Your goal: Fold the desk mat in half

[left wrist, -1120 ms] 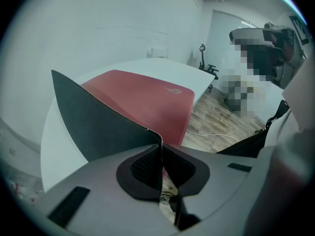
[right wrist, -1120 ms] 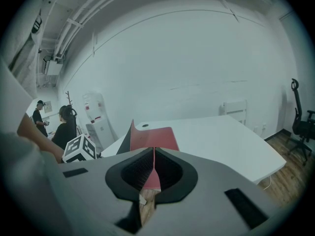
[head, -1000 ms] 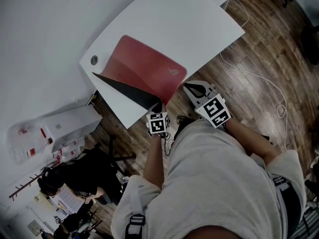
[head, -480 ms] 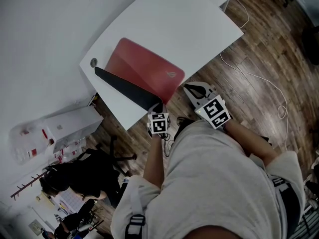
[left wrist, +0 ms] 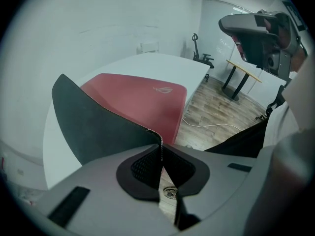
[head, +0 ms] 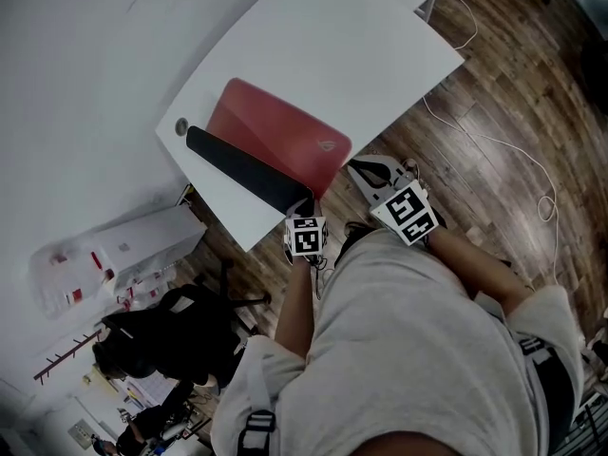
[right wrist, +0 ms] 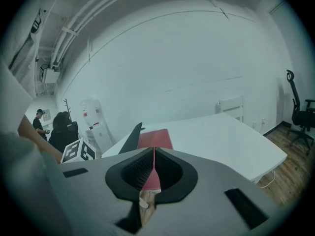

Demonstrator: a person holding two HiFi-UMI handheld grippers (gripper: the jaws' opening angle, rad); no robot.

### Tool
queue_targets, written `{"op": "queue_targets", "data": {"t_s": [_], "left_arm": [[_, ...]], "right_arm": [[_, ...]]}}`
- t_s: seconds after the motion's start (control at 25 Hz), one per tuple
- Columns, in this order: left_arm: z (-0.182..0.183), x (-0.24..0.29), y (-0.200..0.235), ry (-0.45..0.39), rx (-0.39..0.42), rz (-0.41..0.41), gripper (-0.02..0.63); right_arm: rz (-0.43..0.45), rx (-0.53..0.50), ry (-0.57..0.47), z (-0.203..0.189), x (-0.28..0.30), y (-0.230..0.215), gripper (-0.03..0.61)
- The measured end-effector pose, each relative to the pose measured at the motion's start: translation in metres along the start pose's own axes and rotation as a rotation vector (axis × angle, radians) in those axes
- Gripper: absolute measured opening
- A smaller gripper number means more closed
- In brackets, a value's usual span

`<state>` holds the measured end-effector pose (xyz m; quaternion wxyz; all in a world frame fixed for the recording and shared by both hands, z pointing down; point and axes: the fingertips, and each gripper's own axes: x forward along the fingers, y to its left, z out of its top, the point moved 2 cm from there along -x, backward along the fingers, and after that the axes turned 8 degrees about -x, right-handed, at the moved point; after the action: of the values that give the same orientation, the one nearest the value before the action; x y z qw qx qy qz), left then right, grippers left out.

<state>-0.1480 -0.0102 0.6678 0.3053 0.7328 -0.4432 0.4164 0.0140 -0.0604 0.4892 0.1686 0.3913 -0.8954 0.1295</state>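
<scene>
A red desk mat [head: 275, 136] with a black underside [head: 242, 169] lies on the white table [head: 332, 46]. My left gripper [head: 306, 207] is shut on the mat's near-left edge and holds it up off the table. That side stands as a black flap [left wrist: 93, 127] next to the flat red part [left wrist: 142, 102]. The mat's stitched edge runs straight into the left gripper [left wrist: 160, 144]. My right gripper [head: 359, 169] hovers just off the table's near edge by the mat's near-right corner. The right gripper [right wrist: 153, 154] is shut with nothing held, and the mat [right wrist: 155, 137] shows beyond it.
A round cable hole [head: 180, 124] sits in the table by the mat's far-left corner. A white cable [head: 494, 150] trails over the wooden floor on the right. A white cabinet [head: 142, 245] and a seated person [head: 161, 335] are at the lower left. An office chair [left wrist: 199, 58] stands beyond the table.
The lifted black flap has swung further up and over towards the red side, and its far corner has come off the table. Both grippers have hardly shifted.
</scene>
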Motion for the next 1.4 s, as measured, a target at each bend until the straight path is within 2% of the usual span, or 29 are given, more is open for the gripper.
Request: {"op": "queue_targets", "data": {"t_s": [0.28, 0.68, 0.92, 1.4], "left_arm": [[-0.009, 0.008, -0.001, 0.023, 0.017, 0.017, 0.028], [-0.004, 0.007, -0.007, 0.033, 0.004, 0.022, 0.028], [0.006, 0.002, -0.009, 0.016, -0.035, 0.020, 0.028], [0.011, 0.006, -0.017, 0.027, -0.030, 0.025, 0.028]], "right_arm": [[-0.001, 0.014, -0.005, -0.005, -0.004, -0.009, 0.041], [0.002, 0.012, -0.005, -0.005, -0.007, -0.017, 0.041], [0.004, 0.008, -0.006, -0.004, -0.009, -0.020, 0.041], [0.010, 0.025, -0.027, -0.004, -0.009, -0.026, 0.041]]}}
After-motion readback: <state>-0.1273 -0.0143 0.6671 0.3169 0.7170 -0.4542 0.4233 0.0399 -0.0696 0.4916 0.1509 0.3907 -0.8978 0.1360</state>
